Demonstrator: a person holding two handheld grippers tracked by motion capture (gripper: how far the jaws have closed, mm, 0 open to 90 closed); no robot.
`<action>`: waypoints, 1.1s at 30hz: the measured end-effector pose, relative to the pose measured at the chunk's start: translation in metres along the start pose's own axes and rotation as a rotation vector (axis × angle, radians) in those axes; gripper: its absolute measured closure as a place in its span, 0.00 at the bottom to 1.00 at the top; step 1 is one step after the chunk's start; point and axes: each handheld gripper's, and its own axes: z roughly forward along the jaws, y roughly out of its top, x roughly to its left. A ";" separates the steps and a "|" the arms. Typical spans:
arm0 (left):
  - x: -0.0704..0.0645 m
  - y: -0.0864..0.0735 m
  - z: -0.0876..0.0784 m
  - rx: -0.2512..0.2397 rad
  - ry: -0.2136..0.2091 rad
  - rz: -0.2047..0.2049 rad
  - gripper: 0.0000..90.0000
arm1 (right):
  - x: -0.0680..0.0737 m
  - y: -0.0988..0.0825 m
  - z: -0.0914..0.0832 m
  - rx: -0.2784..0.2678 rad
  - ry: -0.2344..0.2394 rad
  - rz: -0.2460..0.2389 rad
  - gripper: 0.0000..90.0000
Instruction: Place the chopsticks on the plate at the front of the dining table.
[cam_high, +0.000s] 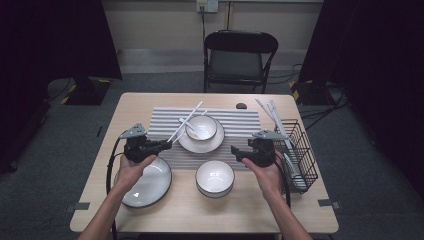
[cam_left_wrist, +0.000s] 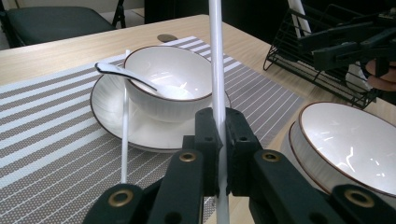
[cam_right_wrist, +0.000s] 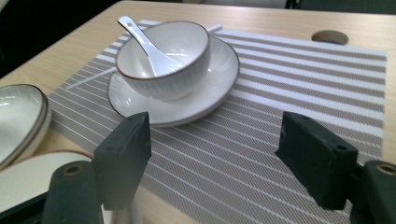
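On the light wooden table (cam_high: 150, 210) the grey striped placemat (cam_left_wrist: 56, 135) is partly covered by dishes, the right gripper (cam_right_wrist: 212, 154) stands wide apart and empty, and the left gripper (cam_left_wrist: 219, 140) is clamped on a thin white chopstick (cam_left_wrist: 215, 56), cut off at the top edge.

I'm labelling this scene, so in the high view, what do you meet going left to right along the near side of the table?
Large plate → empty bowl → black wire basket.
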 end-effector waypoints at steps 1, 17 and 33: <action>0.001 0.000 0.000 -0.004 0.003 -0.006 0.95 | -0.001 -0.003 -0.001 0.007 -0.010 0.004 0.28; 0.006 0.002 0.006 0.017 0.008 -0.011 0.95 | -0.004 -0.036 -0.005 0.088 -0.068 -0.024 0.28; 0.028 0.025 0.012 0.040 0.055 -0.023 0.95 | 0.000 -0.068 0.008 0.176 -0.071 -0.038 0.25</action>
